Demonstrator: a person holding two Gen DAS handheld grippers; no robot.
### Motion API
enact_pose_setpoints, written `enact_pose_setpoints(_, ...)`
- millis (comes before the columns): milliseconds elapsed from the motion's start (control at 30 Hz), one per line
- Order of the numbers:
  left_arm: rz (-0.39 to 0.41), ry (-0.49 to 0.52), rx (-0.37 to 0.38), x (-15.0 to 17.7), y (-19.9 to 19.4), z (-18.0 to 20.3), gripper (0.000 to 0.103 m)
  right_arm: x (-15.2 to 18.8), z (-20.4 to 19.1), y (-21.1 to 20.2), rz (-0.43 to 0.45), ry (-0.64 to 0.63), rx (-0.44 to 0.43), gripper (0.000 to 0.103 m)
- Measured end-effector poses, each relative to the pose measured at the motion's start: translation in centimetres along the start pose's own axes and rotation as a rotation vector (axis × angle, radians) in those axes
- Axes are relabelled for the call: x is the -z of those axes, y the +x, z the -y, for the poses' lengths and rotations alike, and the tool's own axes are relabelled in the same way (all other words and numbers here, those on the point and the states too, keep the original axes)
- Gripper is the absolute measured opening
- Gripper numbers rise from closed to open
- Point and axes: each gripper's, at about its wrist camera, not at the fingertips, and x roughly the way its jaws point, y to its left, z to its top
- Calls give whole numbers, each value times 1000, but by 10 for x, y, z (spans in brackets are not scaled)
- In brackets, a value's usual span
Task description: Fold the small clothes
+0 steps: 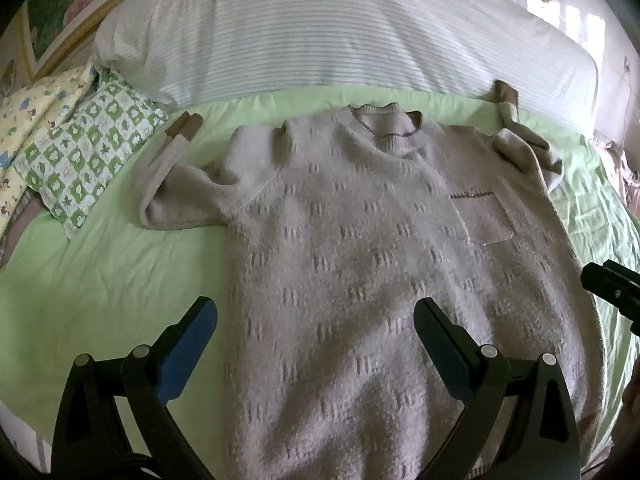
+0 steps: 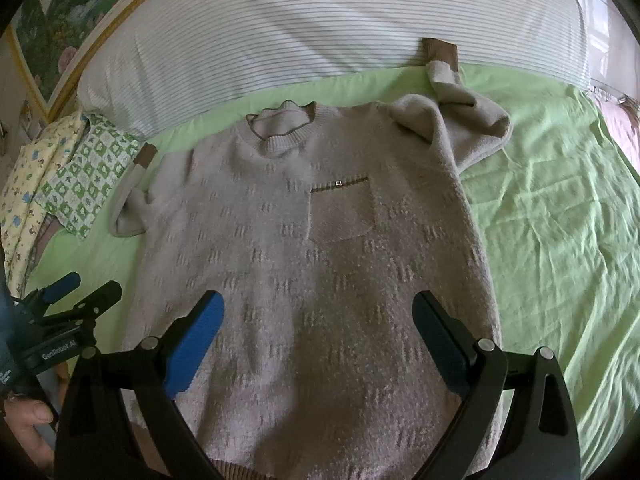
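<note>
On the green bedsheet [image 1: 100, 280] in front of you the beige knitted sweater [image 1: 360, 240] lies face up and mostly flat, its neck toward the striped white bolster [image 1: 320, 32] at the head of the bed. Your left gripper [image 1: 316, 328] hovers over the lower left of the body with its fingers spread wide and nothing between them; your right gripper [image 2: 318, 324] hangs over the lower middle the same way, wide apart and empty. Deal with the sleeves before you fold anything: the left sleeve [image 1: 168, 184] is doubled back beside the body, and the right sleeve [image 2: 460, 120] is bunched near the shoulder with its brown cuff [image 2: 440, 50] leaning on the bolster. You would probably do best to pinch each cuff, draw the sleeve straight, then lay it across the chest so the edges run parallel to the sides. Take only one layer of knit, low and close to the sheet, since this thick fabric is likely to drag the body along. As for containers, none is in view; the only pouch is the chest pocket [image 2: 344, 212], which looks flat and closed by a small button, its contents hidden. A patterned cloth [image 1: 84, 152] lies well clear to the left.
</note>
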Motion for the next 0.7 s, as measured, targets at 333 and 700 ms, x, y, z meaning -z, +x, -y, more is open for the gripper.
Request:
enact_pose_setpoints(333,-62,-24,19,-3,10,-2,99,-2,6,3,-15,16,-6,95)
enact_pose_setpoints(700,-55,-1,15,-8,22,13,99,-8,18,10,-29,33,-12,95)
